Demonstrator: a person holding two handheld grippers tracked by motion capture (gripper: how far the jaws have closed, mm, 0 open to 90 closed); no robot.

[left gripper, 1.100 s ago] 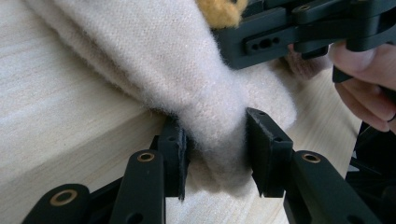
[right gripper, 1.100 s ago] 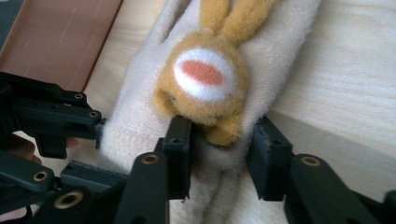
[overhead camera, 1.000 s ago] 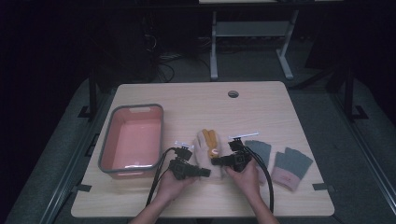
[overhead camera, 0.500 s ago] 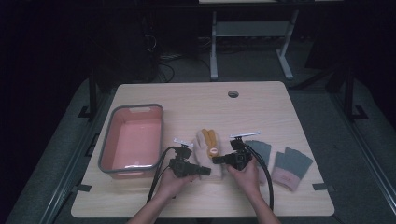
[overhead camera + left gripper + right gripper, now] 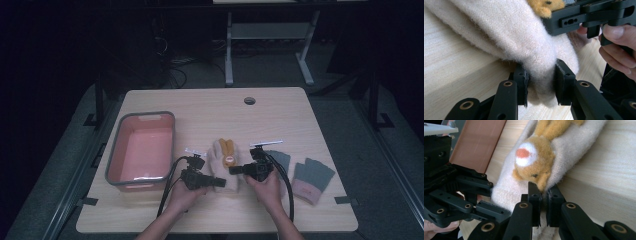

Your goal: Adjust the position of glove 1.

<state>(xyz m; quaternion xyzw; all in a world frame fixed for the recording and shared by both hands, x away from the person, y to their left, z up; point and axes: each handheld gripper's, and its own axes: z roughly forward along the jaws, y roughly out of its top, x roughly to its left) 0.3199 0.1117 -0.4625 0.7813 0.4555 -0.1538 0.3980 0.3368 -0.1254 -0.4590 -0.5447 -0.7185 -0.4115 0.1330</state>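
A cream woolly mitten point(image 5: 224, 162) with an orange animal figure point(image 5: 535, 162) on it lies at the table's front middle. My left gripper point(image 5: 220, 181) comes in from the left, and its jaws are shut on the mitten's cuff end point(image 5: 541, 82). From the right, my right gripper point(image 5: 234, 171) pinches the mitten's edge point(image 5: 544, 192) just below the orange figure. In the right gripper view the left gripper point(image 5: 461, 192) shows at the left, clamped on the cream fabric.
A pink bin with a grey rim point(image 5: 141, 150) stands at the left of the table. Two grey-green gloves with pink cuffs point(image 5: 311, 180) lie at the right, one partly under my right hand. A round hole point(image 5: 249, 100) sits near the table's far edge.
The two grippers have drawn slightly closer over the mitten's near end. The mitten has shifted a little toward the person.
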